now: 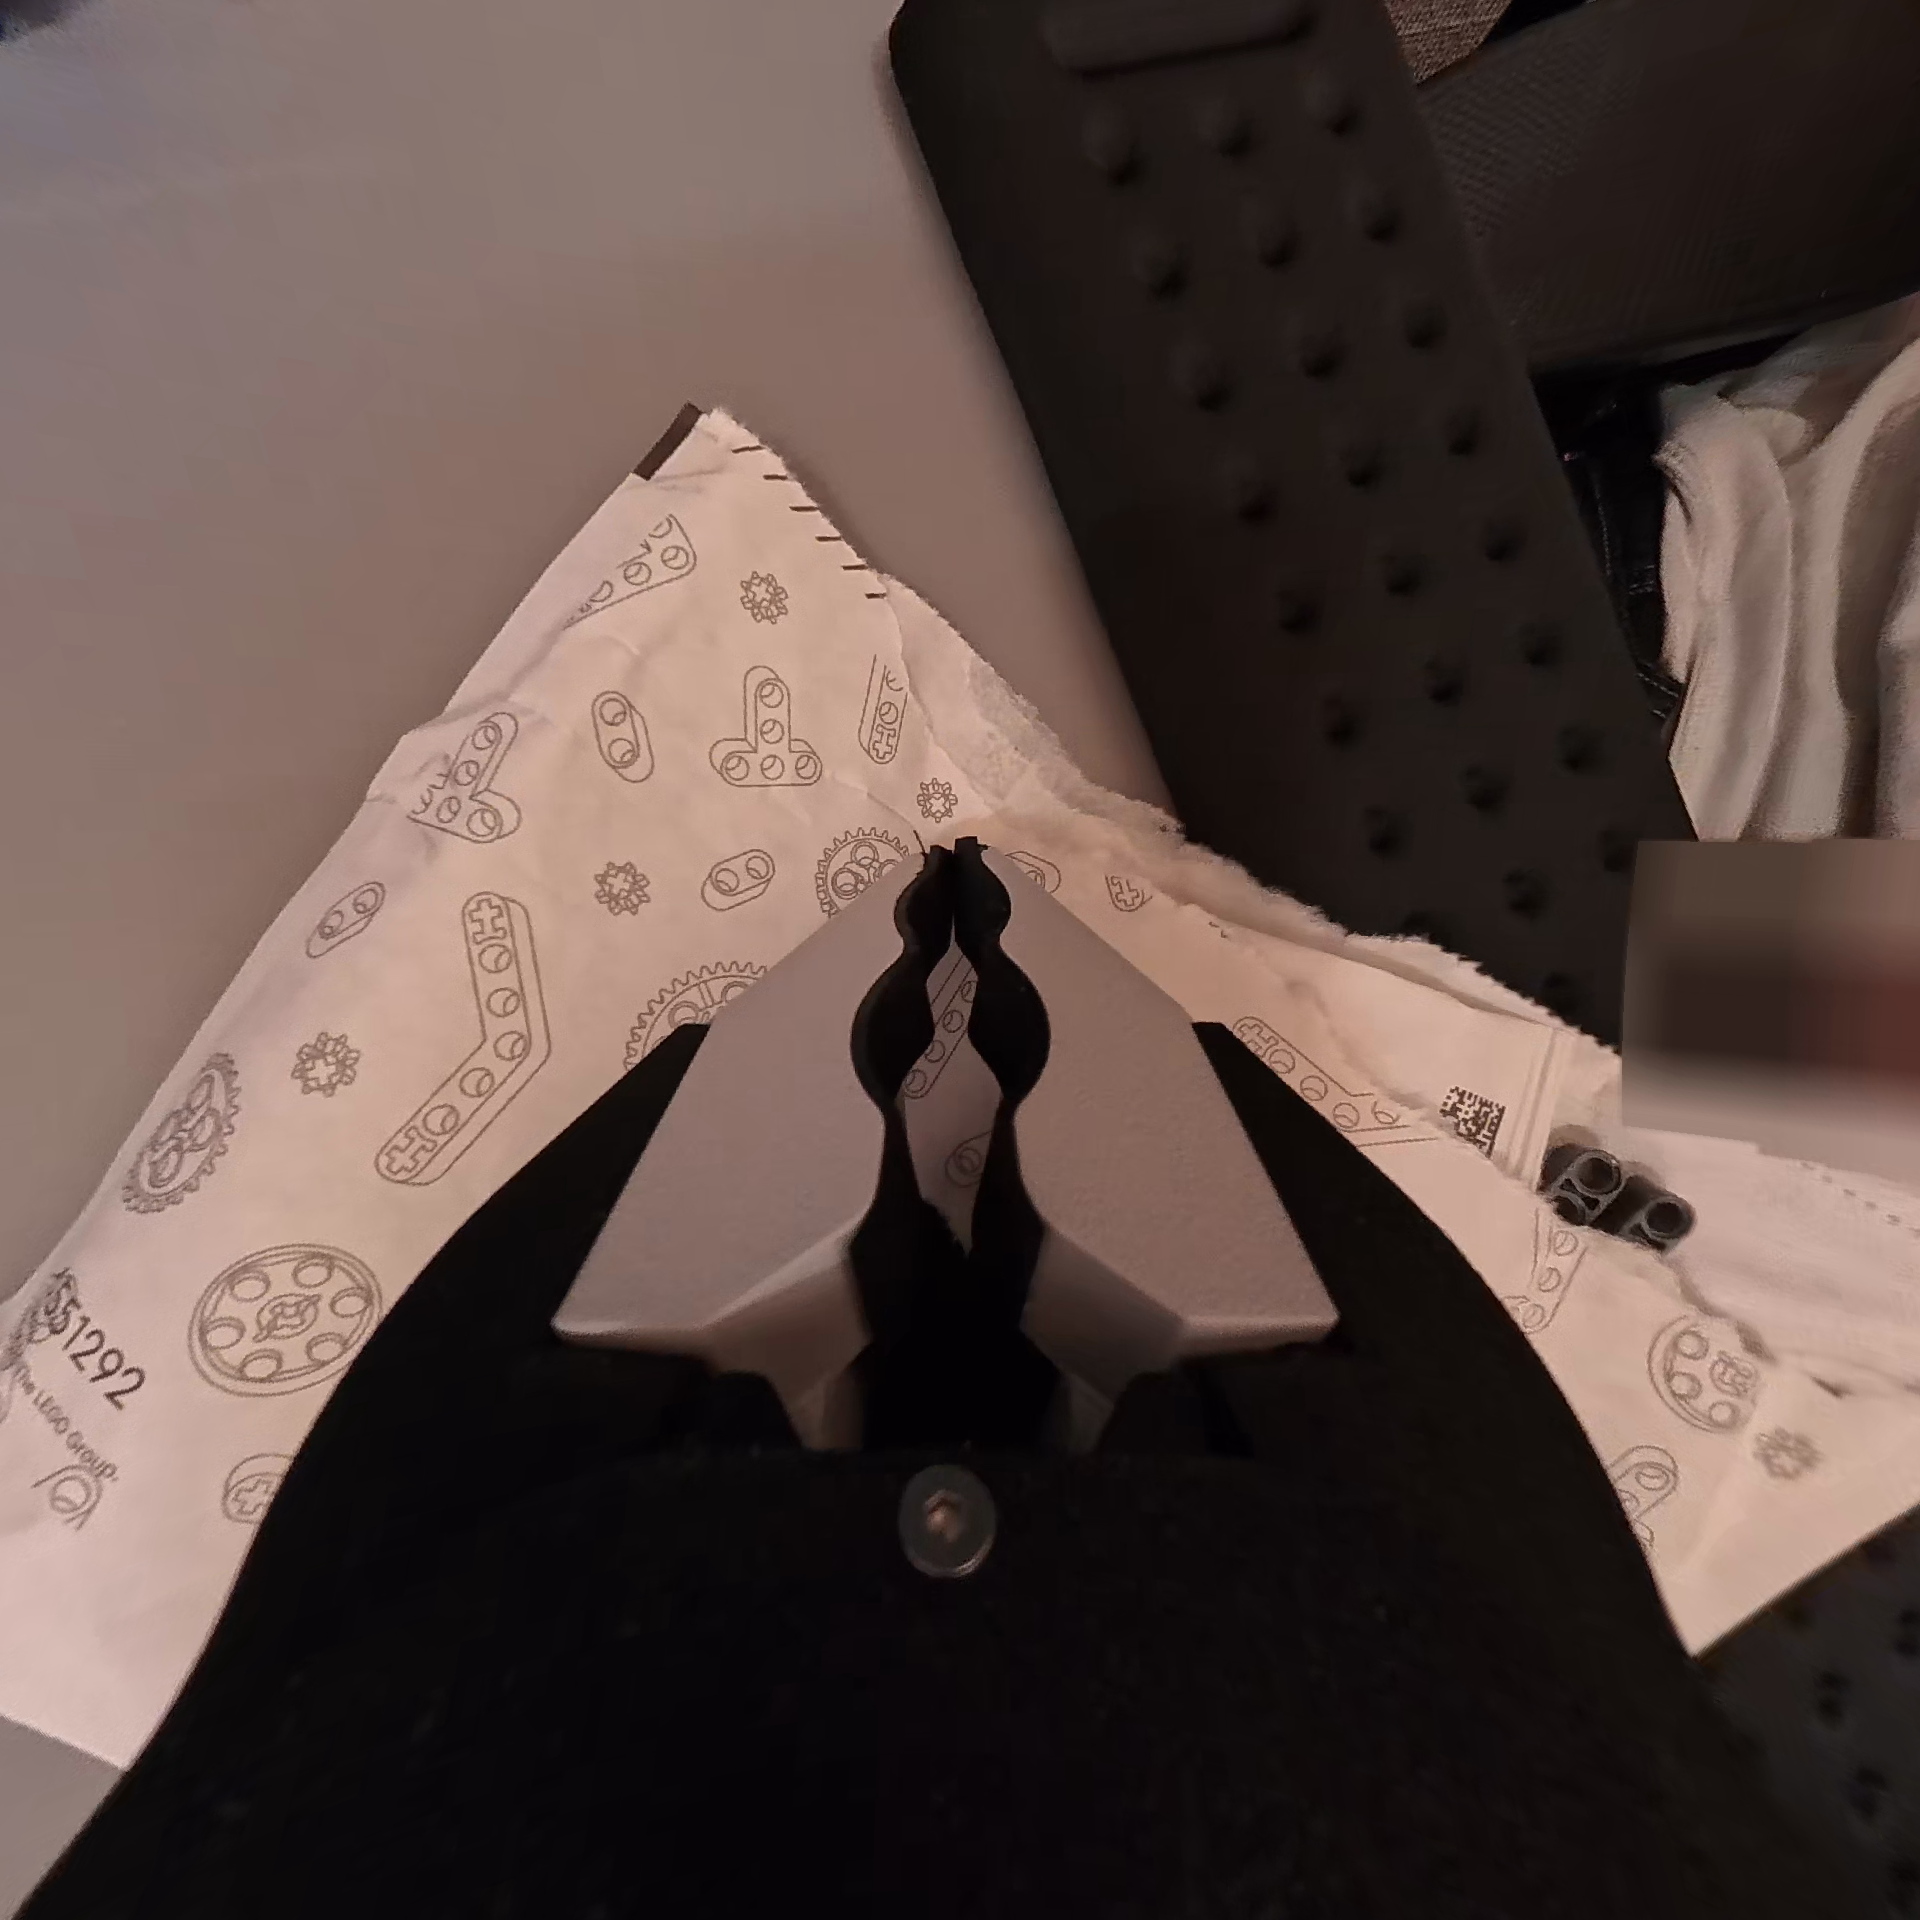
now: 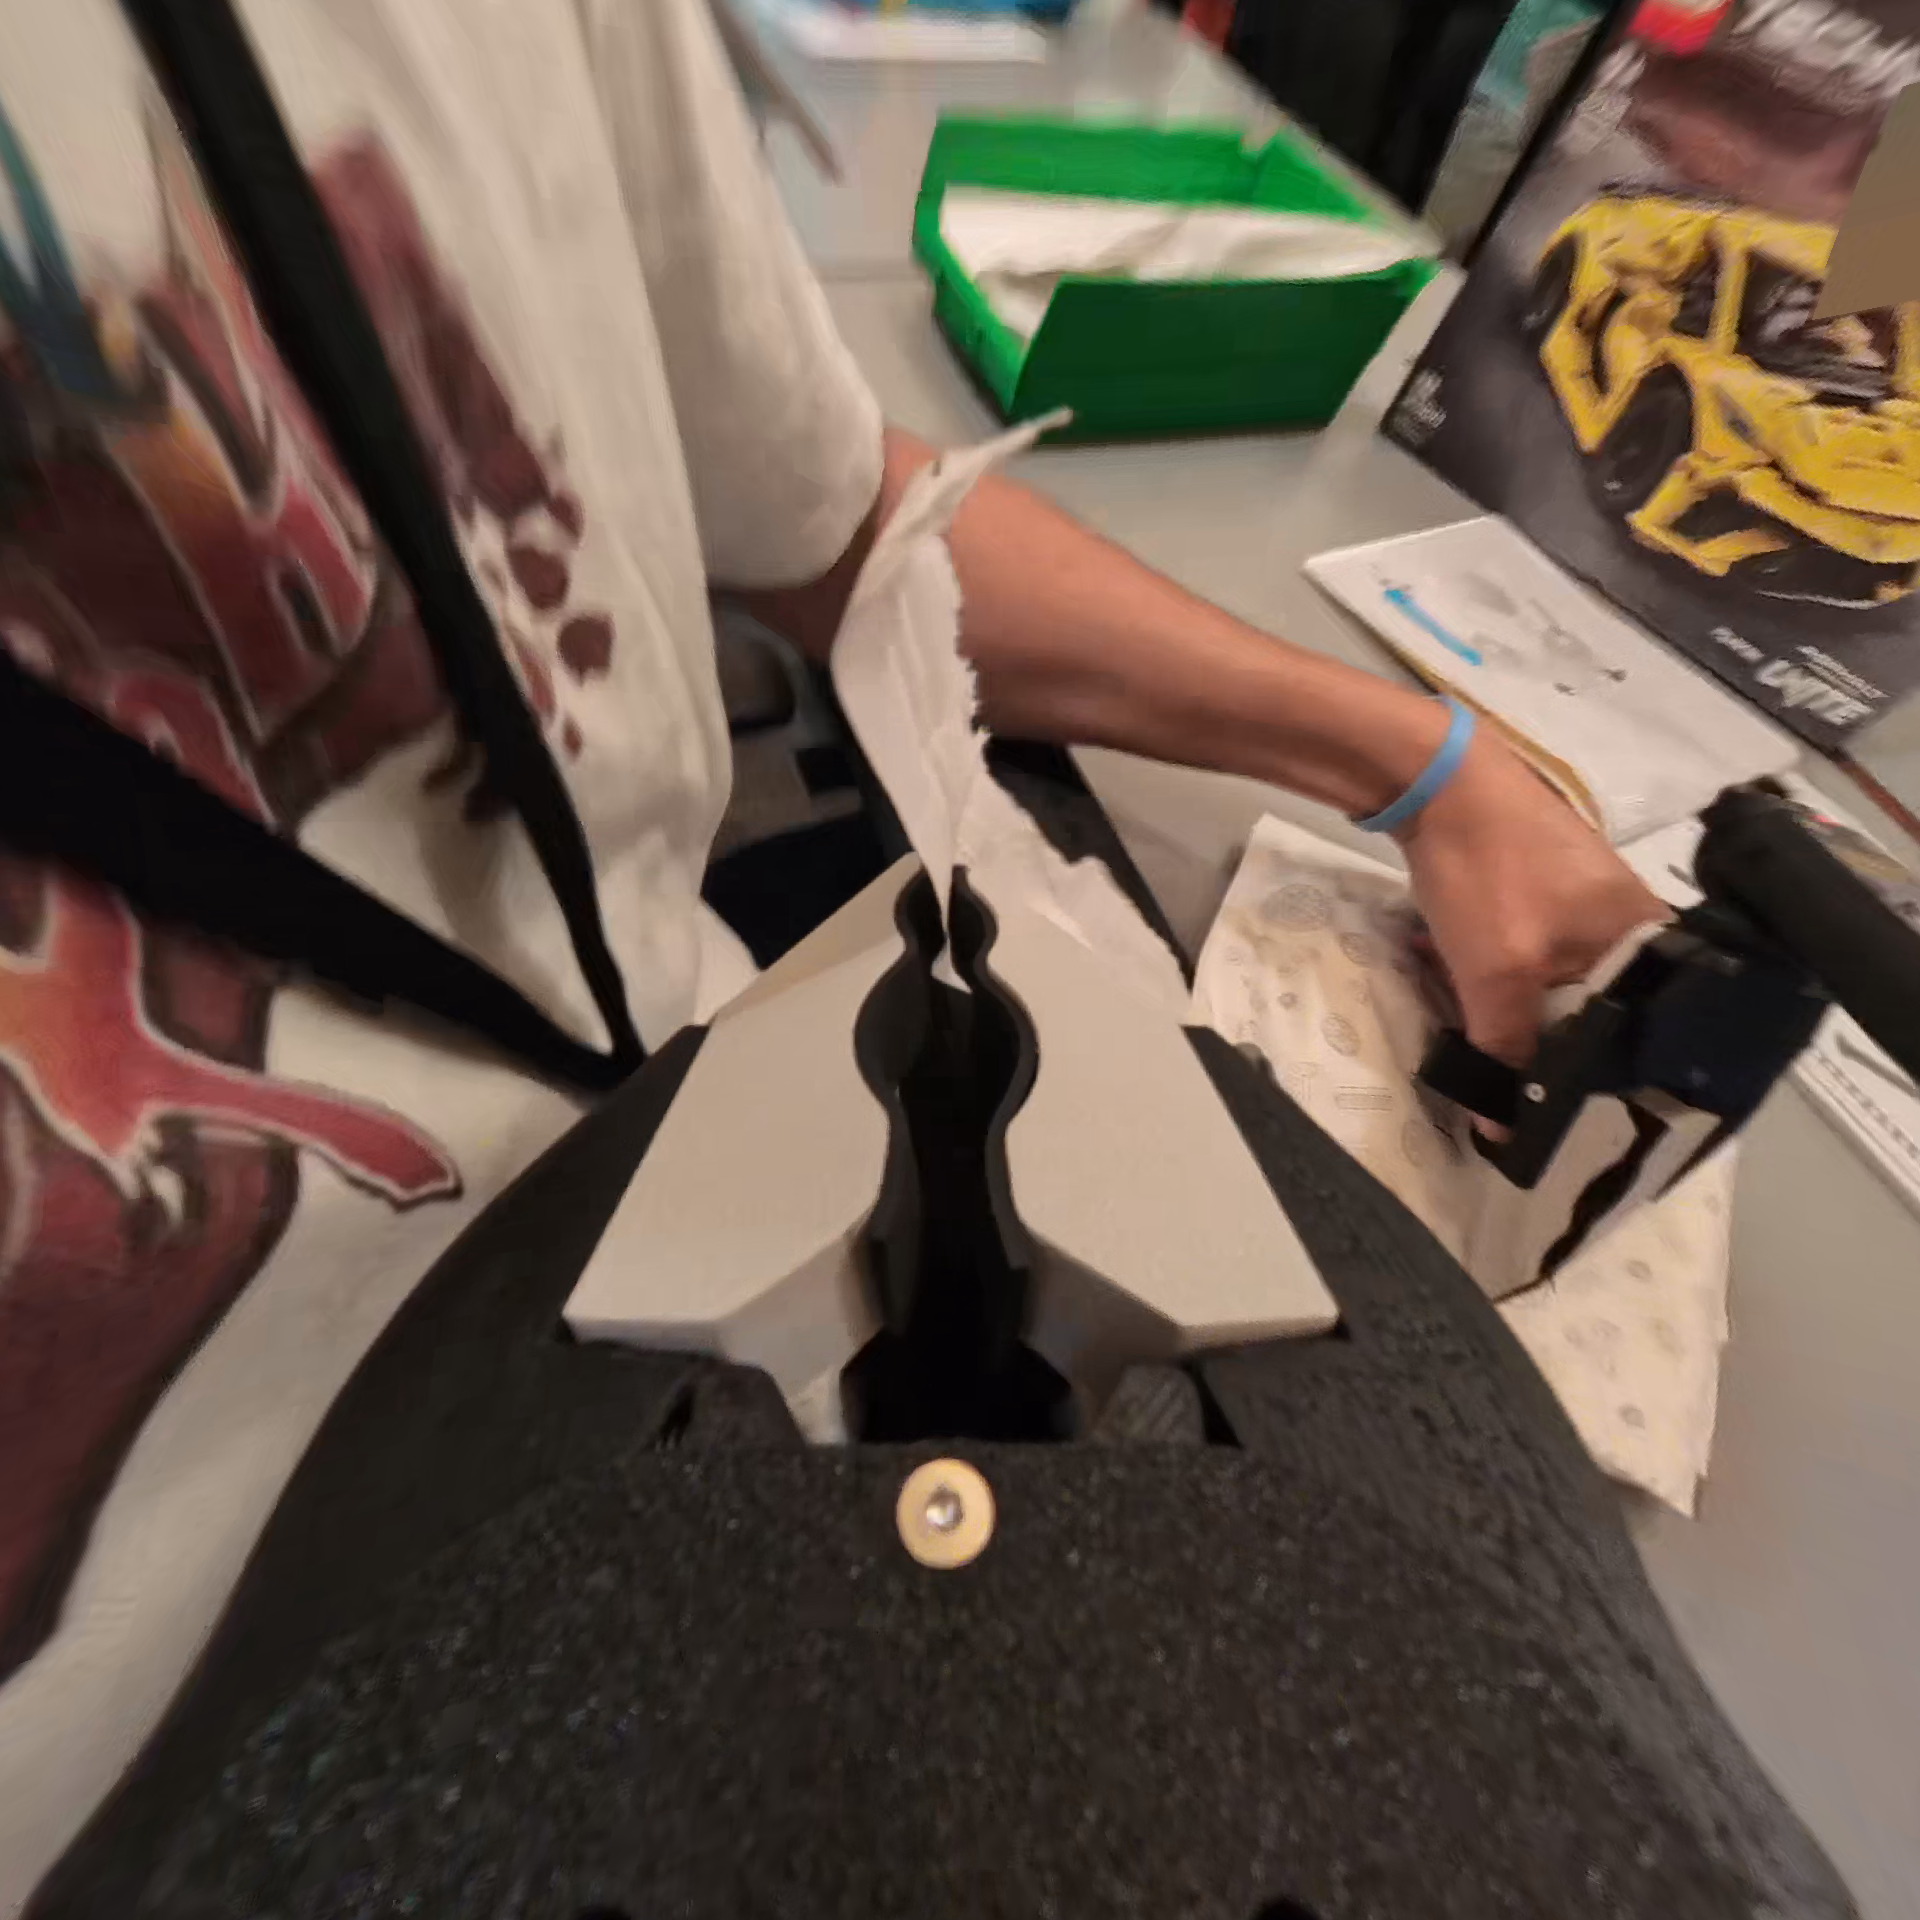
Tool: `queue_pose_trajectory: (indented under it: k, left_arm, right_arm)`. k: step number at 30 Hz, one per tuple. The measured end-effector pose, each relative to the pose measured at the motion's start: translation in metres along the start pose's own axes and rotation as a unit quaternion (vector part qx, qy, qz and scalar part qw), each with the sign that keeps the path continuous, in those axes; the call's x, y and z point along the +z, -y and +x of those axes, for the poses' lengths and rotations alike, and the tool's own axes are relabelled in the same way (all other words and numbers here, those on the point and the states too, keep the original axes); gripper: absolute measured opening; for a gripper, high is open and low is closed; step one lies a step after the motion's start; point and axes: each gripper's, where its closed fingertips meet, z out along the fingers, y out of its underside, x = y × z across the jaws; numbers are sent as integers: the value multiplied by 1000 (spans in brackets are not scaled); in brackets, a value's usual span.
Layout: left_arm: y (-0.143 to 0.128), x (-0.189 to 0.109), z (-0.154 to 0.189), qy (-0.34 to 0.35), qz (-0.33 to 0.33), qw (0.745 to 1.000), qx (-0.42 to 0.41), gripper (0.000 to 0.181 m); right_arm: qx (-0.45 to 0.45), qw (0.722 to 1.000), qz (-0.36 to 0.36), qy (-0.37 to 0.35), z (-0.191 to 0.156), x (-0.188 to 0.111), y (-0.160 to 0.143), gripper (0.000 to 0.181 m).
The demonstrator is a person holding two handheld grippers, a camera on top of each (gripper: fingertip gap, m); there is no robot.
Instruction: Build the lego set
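Note:
A white paper parts bag (image 1: 499, 894), printed with outlines of parts, lies torn open on the grey table (image 1: 364, 312). My left gripper (image 1: 954, 860) is shut, with its tips pinching the bag at the torn edge. Two small dark grey lego connectors (image 1: 1616, 1195) lie on the bag to the right. In the right wrist view my right gripper (image 2: 951, 920) is shut on a torn strip of the bag (image 2: 904, 644), lifted away from it. The left gripper (image 2: 1548, 1262) shows there pressed down on the bag (image 2: 1320, 997), held by a hand.
A black dimpled mat (image 1: 1299, 416) lies beyond the bag. A green cardboard box (image 2: 1174, 343) with white paper, a lego set box showing a yellow car (image 2: 1714, 416) and an instruction booklet (image 2: 1538, 644) sit farther back. The person's arm (image 2: 1195, 644) crosses the table.

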Motion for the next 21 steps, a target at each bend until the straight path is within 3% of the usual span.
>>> queue_pose_trajectory:
  k: [13, 16, 17, 19, 21]
  left_arm:
    - [0, -1, -4, 6, 6, 1000, -14, 0]
    - [0, -1, -7, 16, 8, 1000, -12, 0]
    - [0, -1, -7, 16, 8, 1000, -12, 0]
    - [1, -1, -6, 15, 9, 1000, -12, 0]
    - [0, -2, -7, 15, 11, 1000, -13, 0]
  right_arm:
    - [-40, 998, -46, 8, -9, -16, -10, 0]
    - [-15, 996, 45, 73, -32, -31, 26, 0]
    - [-26, 996, 56, 63, -30, -36, 34, 0]
    - [-43, 999, -5, 7, -3, -34, 9, 0]
    - [-17, 999, 34, -12, 17, -53, 20, 0]
